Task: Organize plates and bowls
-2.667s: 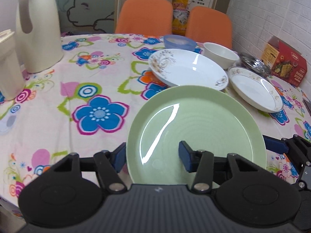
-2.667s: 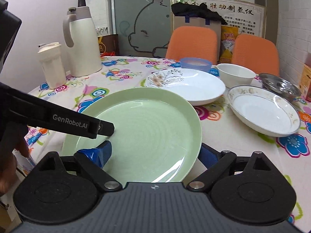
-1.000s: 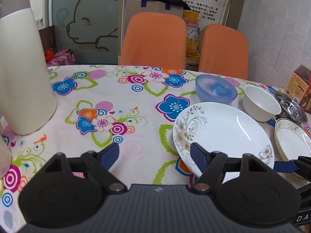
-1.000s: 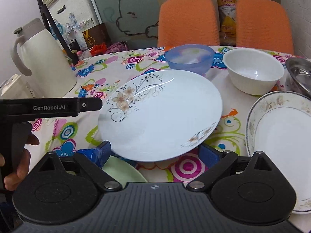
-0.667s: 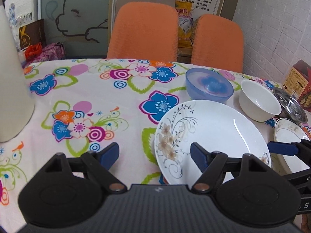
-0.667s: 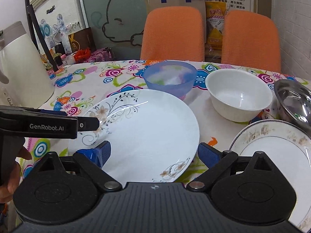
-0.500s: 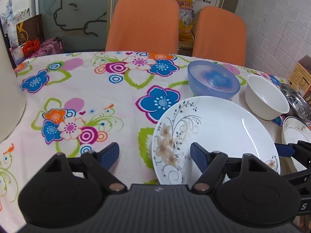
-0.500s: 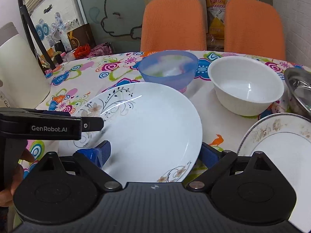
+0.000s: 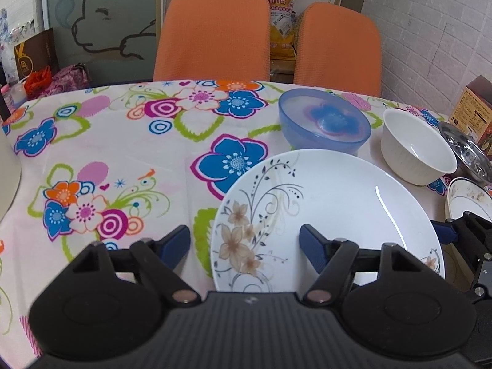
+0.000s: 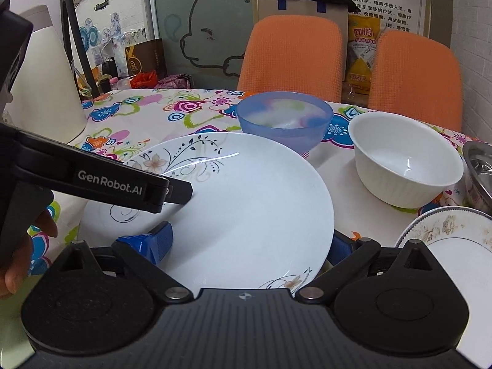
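1. White, with a flower sprig along its rim, the plate [image 9: 332, 215] lay on the surface [image 9: 123, 153], at about 4 o'clock in the left wrist view.
2. The left claw [image 9: 244, 244] stood wide open and held nothing; its left pad lay over the cloth at 7 o'clock, its right pad over the plate's near part. Whether either touched, I could not tell.
3. The right claw [image 10: 246, 243] was also spread wide, one blue pad over the plate's near left part and the other just outside its right rim; contact could not be judged.
4. In the right wrist view the plate [image 10: 233, 209] filled the middle, and the left claw's black body crossed it from 9 o'clock, with a hand [image 10: 18, 255] gripping that handle at 8 o'clock.
5. A blue bowl [image 10: 284, 120] sat at 12 o'clock of the plate, just beside its far rim.
6. A white bowl [image 10: 406, 163] stood at 2 o'clock, near the blue one but apart.
7. A steel bowl [image 10: 478, 172] showed partly at 3 o'clock.
8. A gold-rimmed plate [image 10: 455, 240] lay at 4 o'clock, near the first plate.
9. Two orange chairs [image 10: 292, 55] stood behind the surface at 12 o'clock.
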Tool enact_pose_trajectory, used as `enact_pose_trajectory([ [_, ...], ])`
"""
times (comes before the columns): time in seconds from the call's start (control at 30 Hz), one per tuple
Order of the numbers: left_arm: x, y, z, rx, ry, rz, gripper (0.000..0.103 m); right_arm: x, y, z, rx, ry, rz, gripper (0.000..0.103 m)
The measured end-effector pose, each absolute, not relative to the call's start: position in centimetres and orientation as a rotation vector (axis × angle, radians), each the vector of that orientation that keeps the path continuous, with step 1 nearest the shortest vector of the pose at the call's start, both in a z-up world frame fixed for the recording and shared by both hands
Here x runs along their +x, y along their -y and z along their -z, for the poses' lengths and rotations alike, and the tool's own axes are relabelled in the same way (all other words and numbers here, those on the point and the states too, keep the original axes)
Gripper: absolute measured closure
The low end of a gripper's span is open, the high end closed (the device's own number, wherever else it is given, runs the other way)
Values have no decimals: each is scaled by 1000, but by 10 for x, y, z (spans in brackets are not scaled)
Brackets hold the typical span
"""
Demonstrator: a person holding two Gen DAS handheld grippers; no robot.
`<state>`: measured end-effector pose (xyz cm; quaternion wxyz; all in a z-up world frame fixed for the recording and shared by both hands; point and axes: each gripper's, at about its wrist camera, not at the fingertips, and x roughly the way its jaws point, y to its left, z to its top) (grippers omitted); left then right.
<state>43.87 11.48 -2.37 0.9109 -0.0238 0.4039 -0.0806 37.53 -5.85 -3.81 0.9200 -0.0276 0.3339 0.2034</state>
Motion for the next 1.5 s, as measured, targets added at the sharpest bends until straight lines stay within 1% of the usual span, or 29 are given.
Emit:
enact_pose_trajectory([
  [0.03, 438, -113, 22, -52, -835, 177, 38, 375, 58, 38, -55, -687, -415, 15],
  [0.07, 438, -111, 21, -45, -836, 183, 41, 376, 57, 38, -54, -688, -411, 14],
  [0.17, 436, -101, 22, -22, -823, 173, 38, 374, 56, 40, -54, -665, -401, 14],
  [0.3, 436, -103, 23, -31, -824, 165, 37, 374, 57, 40, -56, -664, -409, 14],
  [0.47, 437, -101, 24, -25, -818, 150, 32, 373, 57, 40, -57, -663, -412, 13],
  [0.7, 436, -95, 21, -30, -823, 119, 33, 370, 56, 35, -16, -682, -387, 14],
  [0.8, 427, -89, 9, 1, -780, 119, 33, 365, 62, 22, 13, -646, -381, 14],
  [0.97, 414, -88, -15, -24, -758, 135, 33, 347, 64, -1, 3, -610, -366, 14],
  [1.23, 354, -89, -36, -33, -727, 124, 33, 284, 58, -17, -1, -587, -369, 14],
  [1.5, 283, -104, -11, -80, -788, 103, 33, 229, 48, -2, 34, -649, -395, 14],
])
